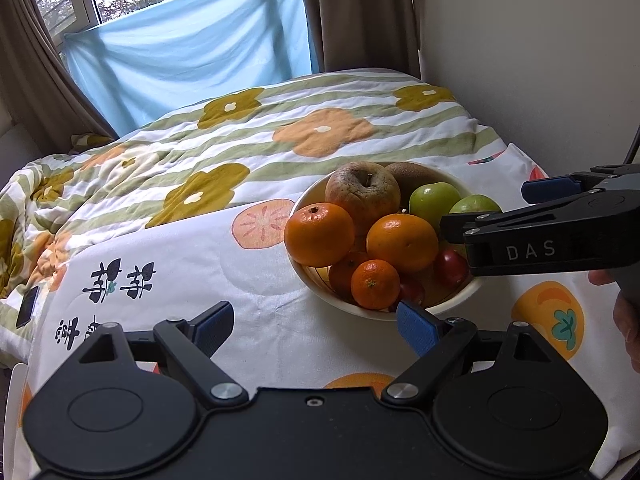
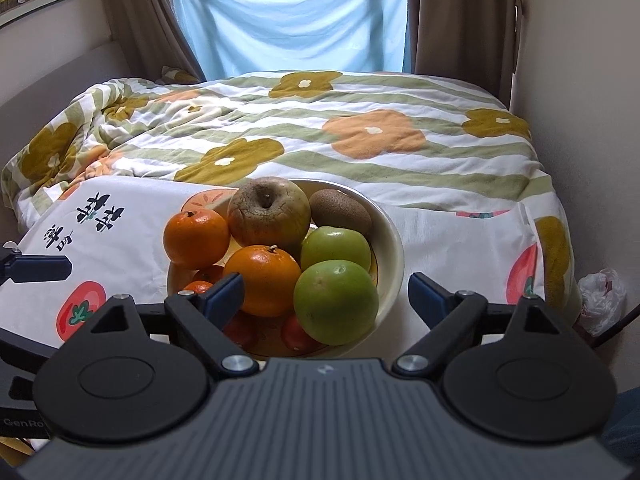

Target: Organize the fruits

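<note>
- On the bed, a cream bowl [image 2: 394, 248] stood on a white cloth [image 1: 168, 264] printed with persimmons, which lay over a flowered quilt [image 2: 360, 152].
- The bowl held a wrinkled brown apple [image 2: 269, 212] at the far side, with a kiwi [image 2: 340, 211] to its right.
- Two large oranges [image 2: 262, 280] sat at the left and centre; two green fruits [image 2: 336, 306] filled the near right.
- Smaller tangerines [image 1: 375, 284] and red fruits [image 1: 452, 266] lay lower in the bowl, partly hidden.
- The left gripper [image 1: 316, 326] was near the bowl's near-left rim, jaws spread wide and holding nothing.
- The right gripper [image 2: 326, 294] hung at the bowl's near edge, jaws spread, with the nearest green fruit between them; contact could not be confirmed.
- Beyond the bed, a blue sheet [image 2: 288, 16] covered the window between brown curtains [image 2: 460, 16].
</note>
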Tool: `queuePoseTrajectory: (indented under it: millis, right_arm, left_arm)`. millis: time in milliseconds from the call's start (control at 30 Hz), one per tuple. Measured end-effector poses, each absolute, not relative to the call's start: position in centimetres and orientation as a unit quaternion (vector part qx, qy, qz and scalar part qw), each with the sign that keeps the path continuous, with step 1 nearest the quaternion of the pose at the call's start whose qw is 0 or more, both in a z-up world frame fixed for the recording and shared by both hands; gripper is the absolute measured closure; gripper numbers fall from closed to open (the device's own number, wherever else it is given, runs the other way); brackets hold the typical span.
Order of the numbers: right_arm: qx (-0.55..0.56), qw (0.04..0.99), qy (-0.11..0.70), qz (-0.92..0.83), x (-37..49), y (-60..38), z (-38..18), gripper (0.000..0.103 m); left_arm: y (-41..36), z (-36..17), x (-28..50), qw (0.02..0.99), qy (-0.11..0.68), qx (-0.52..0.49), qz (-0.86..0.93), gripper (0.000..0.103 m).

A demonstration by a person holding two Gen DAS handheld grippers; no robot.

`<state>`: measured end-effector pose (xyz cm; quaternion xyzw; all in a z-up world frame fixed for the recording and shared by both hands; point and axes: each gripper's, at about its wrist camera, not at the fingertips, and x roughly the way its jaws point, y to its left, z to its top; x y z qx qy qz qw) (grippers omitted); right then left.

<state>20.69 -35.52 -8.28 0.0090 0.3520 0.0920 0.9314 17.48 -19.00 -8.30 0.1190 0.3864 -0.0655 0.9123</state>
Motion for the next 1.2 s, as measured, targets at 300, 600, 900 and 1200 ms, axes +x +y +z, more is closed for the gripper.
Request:
queuePoseTrajectory:
  millis: [300, 600, 900, 1200]
  right_arm:
    - [-0.005, 0.946, 0.316, 0.074, 15.7, -31.6, -3.1, 0.000]
    - [0.007, 0.957, 0.284, 0.057, 9.7, -27.2, 2.5, 0.000]
    - [-0.004, 0.959, 0.284, -0.001, 3.2, -25.0, 5.0, 0.000]
    - [0.005, 0.954, 0.298, -0.025, -0.6, -24.4, 4.4, 0.000]
  left_arm:
    - [-14.5, -3.8, 13.4, 0.929, 0.351, 0.097, -0.069, 0.012]
    - [-8.7, 0.5, 8.5, 0.945, 0.315, 0.062, -0.054, 0.012]
    - [-5.0, 3.2, 4.4, 0.955, 0.292, 0.040, -0.027, 0.000]
    - [-3.4, 3.7, 1.2, 0.958, 0.283, 0.041, -0.028, 0.000]
